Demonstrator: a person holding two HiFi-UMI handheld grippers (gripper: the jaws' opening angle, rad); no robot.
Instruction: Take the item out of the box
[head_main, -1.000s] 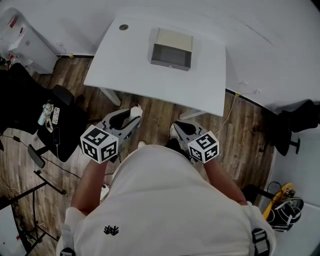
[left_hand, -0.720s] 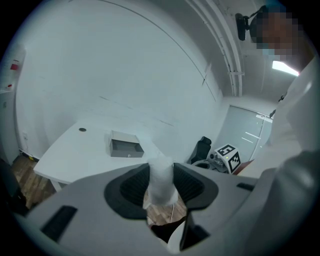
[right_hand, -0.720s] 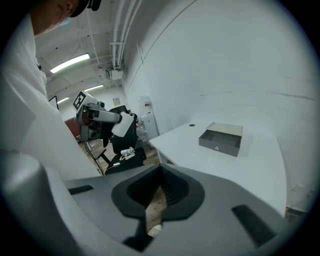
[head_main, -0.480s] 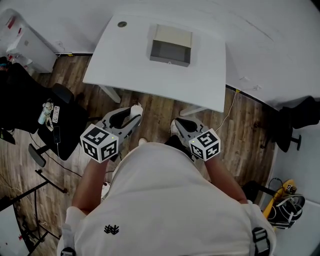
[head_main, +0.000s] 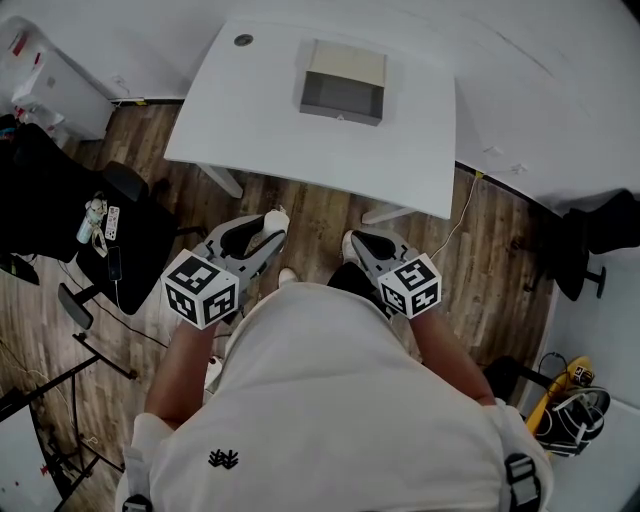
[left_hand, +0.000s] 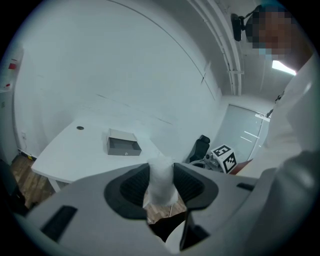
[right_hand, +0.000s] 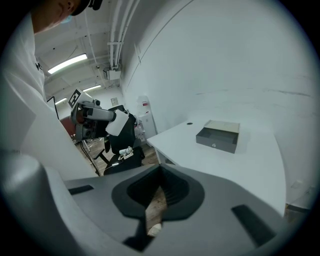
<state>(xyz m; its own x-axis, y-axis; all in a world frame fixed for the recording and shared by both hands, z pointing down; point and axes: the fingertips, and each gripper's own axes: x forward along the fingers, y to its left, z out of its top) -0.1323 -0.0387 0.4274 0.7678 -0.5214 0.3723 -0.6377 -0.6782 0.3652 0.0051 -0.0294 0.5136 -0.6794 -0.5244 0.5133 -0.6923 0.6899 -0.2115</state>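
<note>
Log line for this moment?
left gripper: holding white wrapped item | right gripper: shut, empty | grey box: open on white table

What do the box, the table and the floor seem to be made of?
Box: probably painted metal, matte grey with a cream top and a small round fitting in front; card is possible.
Table: white laminate or painted board, smooth and even.
Floor: wood or wood-look planks, with brown grain and seams.

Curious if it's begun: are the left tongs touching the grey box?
Apart. Head view shows the left tongs over the floor, well short of the box on the table.
</note>
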